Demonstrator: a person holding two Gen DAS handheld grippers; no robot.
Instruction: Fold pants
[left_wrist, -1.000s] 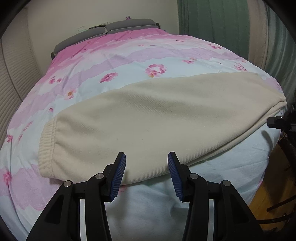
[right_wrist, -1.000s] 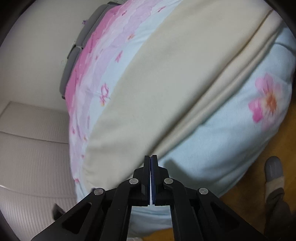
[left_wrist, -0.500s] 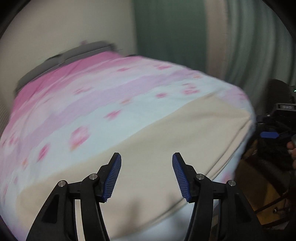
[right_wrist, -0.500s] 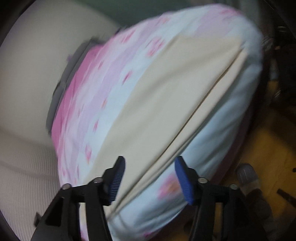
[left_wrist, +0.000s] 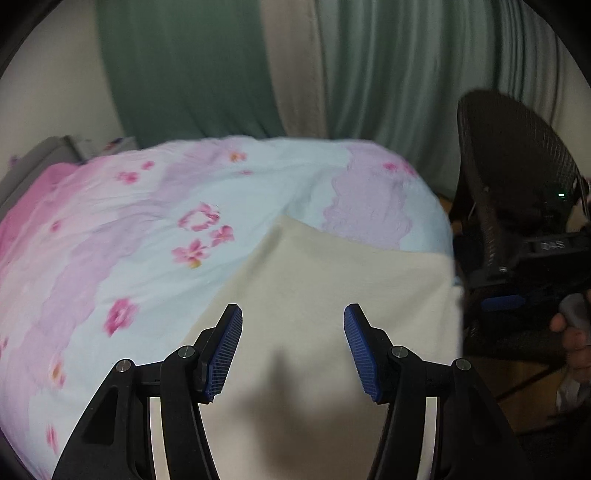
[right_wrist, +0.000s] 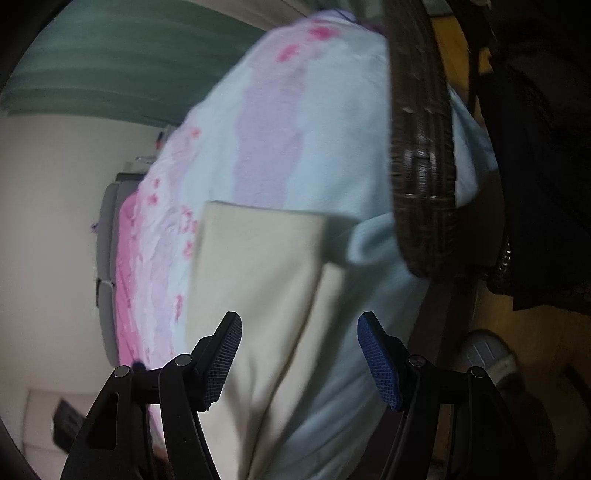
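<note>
The cream pants (left_wrist: 332, 288) lie flat on the floral bed cover, folded lengthwise, with their far end squared off near the bed's corner. My left gripper (left_wrist: 293, 350) is open and empty, hovering over the pants. In the right wrist view the pants (right_wrist: 255, 280) run up the middle, doubled along the right edge. My right gripper (right_wrist: 299, 360) is open and empty above their near part. It also shows at the right edge of the left wrist view (left_wrist: 506, 301), beside the bed.
The pink, lilac and pale blue bed cover (left_wrist: 122, 236) fills the left. A dark wicker chair (left_wrist: 517, 177) stands right of the bed, also in the right wrist view (right_wrist: 421, 147). Green curtains (left_wrist: 388, 74) hang behind. A slippered foot (right_wrist: 487, 358) is on the wooden floor.
My right gripper has opened from shut. Both grippers have swung right, toward the far end of the pants; the waistband has left the left wrist view and the chair has come in.
</note>
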